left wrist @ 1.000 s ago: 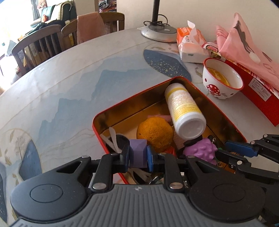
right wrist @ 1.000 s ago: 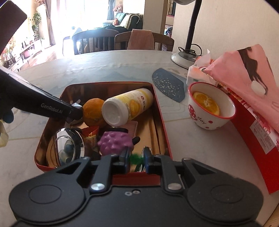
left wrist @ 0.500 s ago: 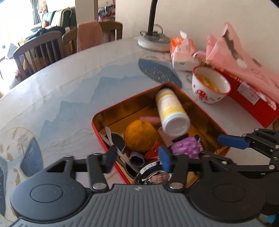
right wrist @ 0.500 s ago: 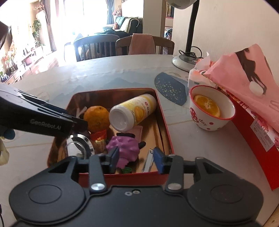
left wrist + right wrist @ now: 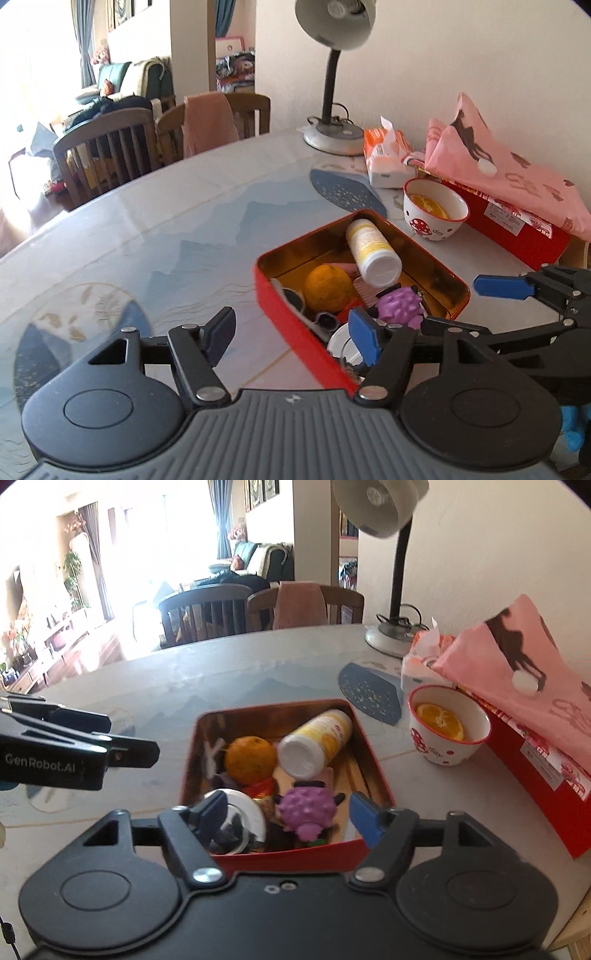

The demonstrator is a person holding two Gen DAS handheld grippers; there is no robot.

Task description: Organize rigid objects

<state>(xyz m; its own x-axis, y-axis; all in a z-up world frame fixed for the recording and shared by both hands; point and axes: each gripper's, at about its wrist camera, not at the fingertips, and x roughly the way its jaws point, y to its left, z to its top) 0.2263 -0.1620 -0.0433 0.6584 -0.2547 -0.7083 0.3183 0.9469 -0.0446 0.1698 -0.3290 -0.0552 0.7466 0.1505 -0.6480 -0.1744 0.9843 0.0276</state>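
A red tin box [image 5: 291,325] [image 5: 380,775] sits on the table. It holds an orange [image 5: 328,288] [image 5: 251,760], a white-and-yellow bottle [image 5: 371,251] [image 5: 316,742] on its side, a purple knobbly toy [image 5: 399,307] [image 5: 308,814], a small purple block [image 5: 327,319] and a shiny round lid [image 5: 240,818]. My left gripper [image 5: 291,338] is open and empty, raised above the box's near left edge. My right gripper [image 5: 286,814] is open and empty, above the box's near edge.
A mushroom-print bowl [image 5: 436,212] [image 5: 448,727] with an orange slice stands right of the box. Behind it are a red carton [image 5: 543,775] under pink cloth [image 5: 506,173], a tissue pack [image 5: 386,158] and a desk lamp [image 5: 332,125]. Wooden chairs [image 5: 122,147] stand at the table's far edge.
Both grippers opened and pulled back up and away from the box. The left one let go of the purple block, which now lies in the box; the right one released a small green item.
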